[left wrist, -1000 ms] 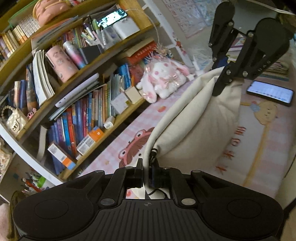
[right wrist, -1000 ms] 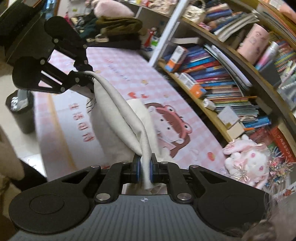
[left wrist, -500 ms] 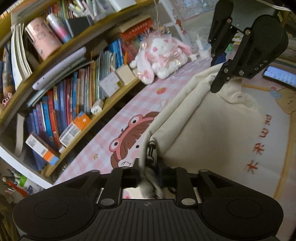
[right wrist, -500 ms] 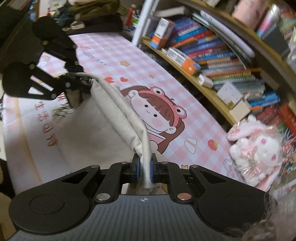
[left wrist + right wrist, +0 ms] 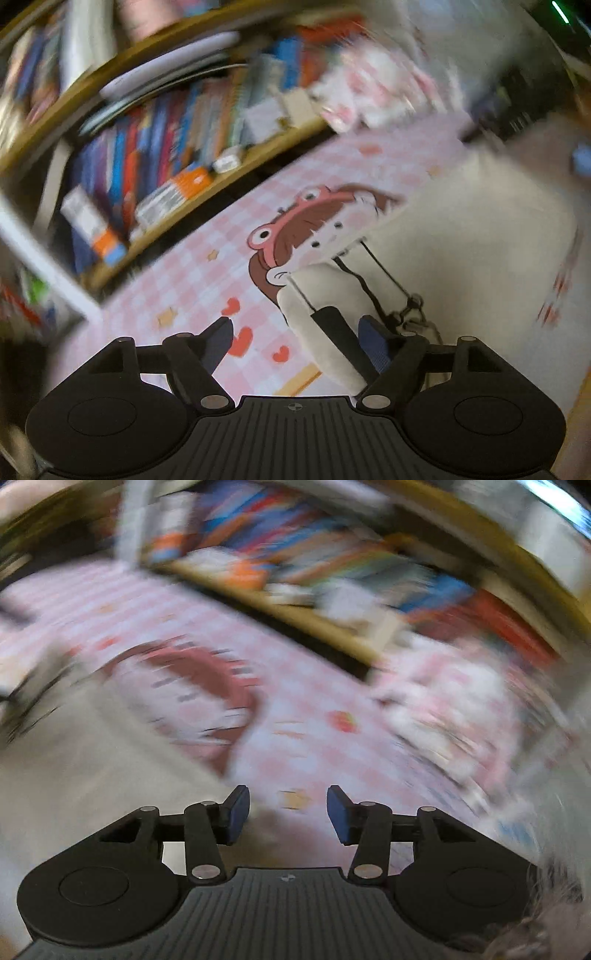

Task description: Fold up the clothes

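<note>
Fingers of both grippers, left (image 5: 297,341) and right (image 5: 288,814), spreading, gripping nothing; one cream garment (image 5: 461,258) released.

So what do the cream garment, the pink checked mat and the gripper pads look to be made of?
Cream garment: soft matte woven or knit cloth, probably cotton; it slumps in rounded folds and carries a dark drawstring.
Pink checked mat: smooth, flat printed sheet with cartoon artwork; fabric or vinyl, hard to tell.
Gripper pads: dark blue, matte, rubbery-looking faces on black, likely plastic, linkages.
</note>
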`<state>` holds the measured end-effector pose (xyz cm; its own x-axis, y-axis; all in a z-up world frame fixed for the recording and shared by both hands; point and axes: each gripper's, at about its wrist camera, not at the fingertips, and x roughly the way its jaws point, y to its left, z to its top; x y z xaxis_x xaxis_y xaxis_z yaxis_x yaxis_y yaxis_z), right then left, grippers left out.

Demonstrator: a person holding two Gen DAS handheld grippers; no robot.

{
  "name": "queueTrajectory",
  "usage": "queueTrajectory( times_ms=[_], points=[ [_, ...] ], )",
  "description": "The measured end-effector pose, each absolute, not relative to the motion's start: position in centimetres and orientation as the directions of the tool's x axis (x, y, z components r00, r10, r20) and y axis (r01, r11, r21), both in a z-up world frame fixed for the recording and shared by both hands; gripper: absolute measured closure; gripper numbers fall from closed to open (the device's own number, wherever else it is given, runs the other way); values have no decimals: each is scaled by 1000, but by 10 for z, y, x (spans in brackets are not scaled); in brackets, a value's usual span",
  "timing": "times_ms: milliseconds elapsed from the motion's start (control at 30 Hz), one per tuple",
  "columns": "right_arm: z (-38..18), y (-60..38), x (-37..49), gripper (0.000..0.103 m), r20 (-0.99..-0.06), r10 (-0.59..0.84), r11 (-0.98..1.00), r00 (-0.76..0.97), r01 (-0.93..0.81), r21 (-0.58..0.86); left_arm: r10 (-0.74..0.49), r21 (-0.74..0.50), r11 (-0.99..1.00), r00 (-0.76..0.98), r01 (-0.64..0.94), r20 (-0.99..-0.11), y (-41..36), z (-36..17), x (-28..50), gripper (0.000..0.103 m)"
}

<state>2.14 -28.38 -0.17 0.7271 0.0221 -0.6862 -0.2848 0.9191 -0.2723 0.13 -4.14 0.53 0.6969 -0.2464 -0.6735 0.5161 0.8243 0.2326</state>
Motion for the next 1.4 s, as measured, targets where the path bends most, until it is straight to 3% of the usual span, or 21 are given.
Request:
queueTrajectory(
  times_ms=[100,200,267,333,400,467,500,600,667,767,833,900,1000,1033,1100,1200,1267,1400],
  points=[
    [7,-319,8,59,-694,122,989,709,-143,27,-382,-70,891,659,448,-647,-13,4,-2,29],
    [-7,-342,-8,66,-717,259,956,648,-68,284,-444,-253,893,631,373,-636,-1,-10,5,42],
    [-19,-343,-13,75,-731,278,944,624,-37,328,-478,-338,878,606,339,-636,1,-20,12,55],
    [-28,-345,-14,81,-732,291,930,616,-3,367,-523,-408,852,566,328,-637,0,-28,18,89],
    [-34,-347,-10,84,-725,299,911,620,42,411,-584,-500,808,541,312,-606,3,-33,21,99],
    [-38,-350,-7,85,-723,301,896,621,76,438,-691,-673,674,585,306,-426,25,-22,15,100],
    [-41,-351,-5,85,-722,302,889,622,89,449,-699,-706,643,605,297,-382,34,-22,14,100],
    [-42,-349,-6,85,-719,303,887,625,92,453,-615,-654,736,578,177,-536,36,-49,29,99],
    [-44,-348,-5,84,-716,307,882,627,95,461,-570,-607,781,562,145,-600,32,-58,35,89],
    [-41,-347,-3,81,-717,302,890,628,83,448,-545,-568,805,593,172,-593,24,-47,36,79],
    [-37,-347,-5,79,-711,295,896,638,74,438,-533,-540,818,618,200,-579,22,-39,37,58],
    [-32,-349,-5,78,-694,293,893,658,72,445,-519,-528,825,638,201,-569,22,-35,42,55],
    [-28,-351,0,78,-678,287,890,676,73,450,-519,-534,822,646,198,-560,21,-34,53,61],
    [-28,-351,4,78,-678,285,891,678,74,449,-531,-544,814,640,205,-555,20,-34,56,68],
    [-28,-350,12,78,-676,281,891,681,76,447,-559,-563,795,633,227,-535,17,-34,58,96],
    [-27,-348,22,81,-659,276,886,700,80,456,-589,-597,760,660,257,-466,19,-30,54,96],
    [-29,-346,30,87,-670,258,892,696,94,442,-561,-585,782,652,216,-510,19,-38,61,96],
    [-46,-344,42,88,-725,242,895,645,140,423,-535,-590,795,624,143,-569,19,-51,74,91]
  ],
)
